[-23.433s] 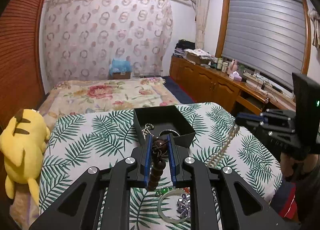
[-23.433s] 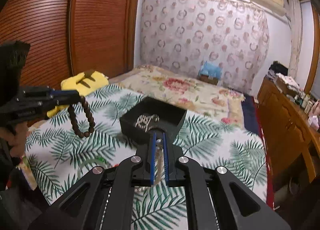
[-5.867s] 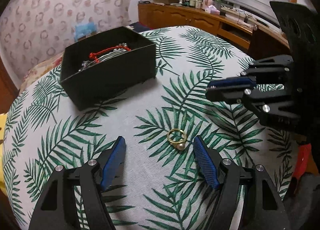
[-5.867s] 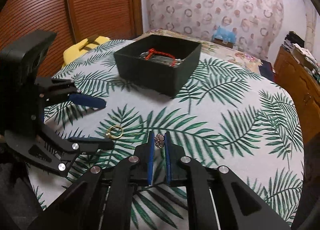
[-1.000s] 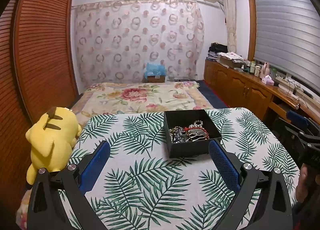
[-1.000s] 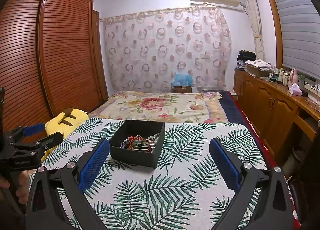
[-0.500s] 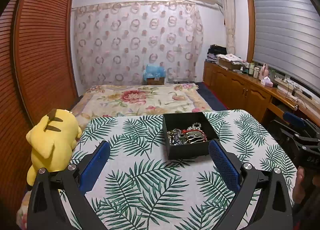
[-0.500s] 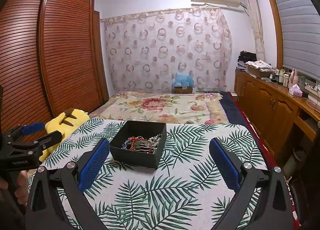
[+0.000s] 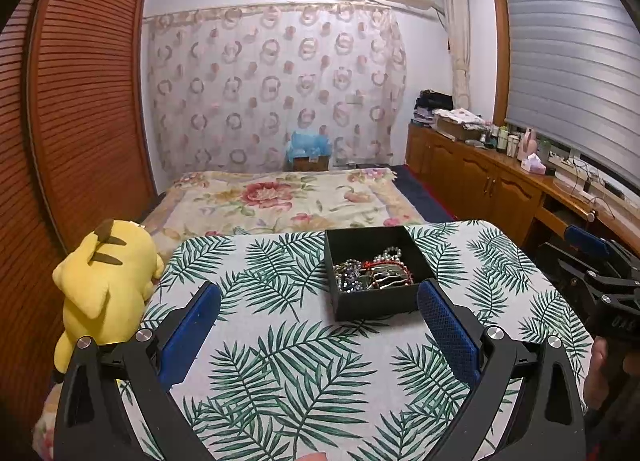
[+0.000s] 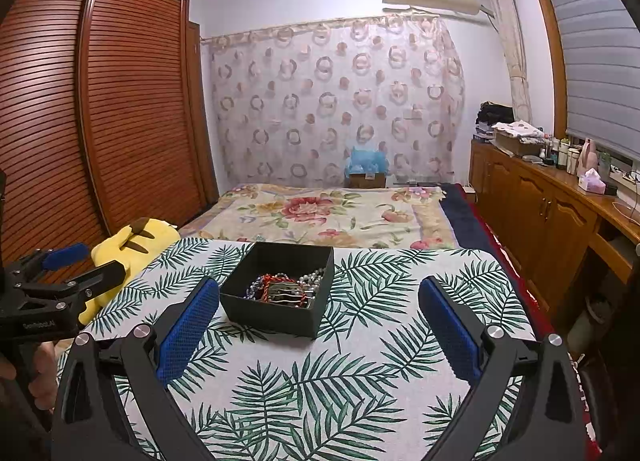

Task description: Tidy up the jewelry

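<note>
With both our left gripper (image 9: 318,325) and right gripper (image 10: 319,323) spread wide and empty above the leaf-print cloth (image 9: 280,361), the black box (image 10: 280,293) holding the jewelry (image 9: 372,275) lies ahead, right of the left fingers and left of the right fingers, roughly equidistant from both

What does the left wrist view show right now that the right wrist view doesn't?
Only the left wrist view shows the right tool off to its side, open, and nearly the whole yellow plush toy. Only the right wrist view shows the left tool, also open, and the top of the louvered wardrobe. Both show the black box filled with jewelry on the palm-leaf tablecloth, with no loose pieces seen on it.
</note>
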A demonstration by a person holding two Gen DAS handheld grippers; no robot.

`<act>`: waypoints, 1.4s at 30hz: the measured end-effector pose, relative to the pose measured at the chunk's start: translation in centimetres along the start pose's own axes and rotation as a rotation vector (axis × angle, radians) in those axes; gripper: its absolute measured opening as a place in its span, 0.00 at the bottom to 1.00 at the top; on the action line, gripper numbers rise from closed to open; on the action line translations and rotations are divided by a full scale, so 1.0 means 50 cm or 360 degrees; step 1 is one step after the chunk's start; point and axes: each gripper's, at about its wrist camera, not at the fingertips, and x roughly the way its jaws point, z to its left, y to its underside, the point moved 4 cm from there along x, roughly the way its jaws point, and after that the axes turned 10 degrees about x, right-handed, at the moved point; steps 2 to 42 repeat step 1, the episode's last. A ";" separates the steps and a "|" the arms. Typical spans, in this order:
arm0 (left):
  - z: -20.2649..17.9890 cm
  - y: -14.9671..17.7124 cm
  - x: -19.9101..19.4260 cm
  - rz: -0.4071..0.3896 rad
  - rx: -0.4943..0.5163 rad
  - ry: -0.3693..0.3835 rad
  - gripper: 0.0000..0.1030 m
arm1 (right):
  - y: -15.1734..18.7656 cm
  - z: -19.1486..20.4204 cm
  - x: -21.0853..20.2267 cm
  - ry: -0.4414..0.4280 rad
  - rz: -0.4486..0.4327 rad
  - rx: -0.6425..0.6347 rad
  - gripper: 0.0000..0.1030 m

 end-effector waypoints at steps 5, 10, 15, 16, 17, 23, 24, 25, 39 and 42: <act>0.000 0.000 0.000 -0.0002 0.0001 -0.0001 0.93 | 0.000 0.001 -0.001 0.0000 0.0000 0.0001 0.98; 0.000 0.000 0.000 -0.0002 0.0001 -0.0001 0.93 | 0.000 0.001 -0.001 0.0000 0.0000 0.0001 0.98; 0.000 0.000 0.000 -0.0002 0.0001 -0.0001 0.93 | 0.000 0.001 -0.001 0.0000 0.0000 0.0001 0.98; 0.000 0.000 0.000 -0.0002 0.0001 -0.0001 0.93 | 0.000 0.001 -0.001 0.0000 0.0000 0.0001 0.98; 0.000 0.000 0.000 -0.0002 0.0001 -0.0001 0.93 | 0.000 0.001 -0.001 0.0000 0.0000 0.0001 0.98; 0.000 0.000 0.000 -0.0002 0.0001 -0.0001 0.93 | 0.000 0.001 -0.001 0.0000 0.0000 0.0001 0.98; 0.000 0.000 0.000 -0.0002 0.0001 -0.0001 0.93 | 0.000 0.001 -0.001 0.0000 0.0000 0.0001 0.98; 0.000 0.000 0.000 -0.0002 0.0001 -0.0001 0.93 | 0.000 0.001 -0.001 0.0000 0.0000 0.0001 0.98; 0.000 0.000 0.000 -0.0002 0.0001 -0.0001 0.93 | 0.000 0.001 -0.001 0.0000 0.0000 0.0001 0.98; 0.000 0.000 0.000 -0.0002 0.0001 -0.0001 0.93 | 0.000 0.001 -0.001 0.0000 0.0000 0.0001 0.98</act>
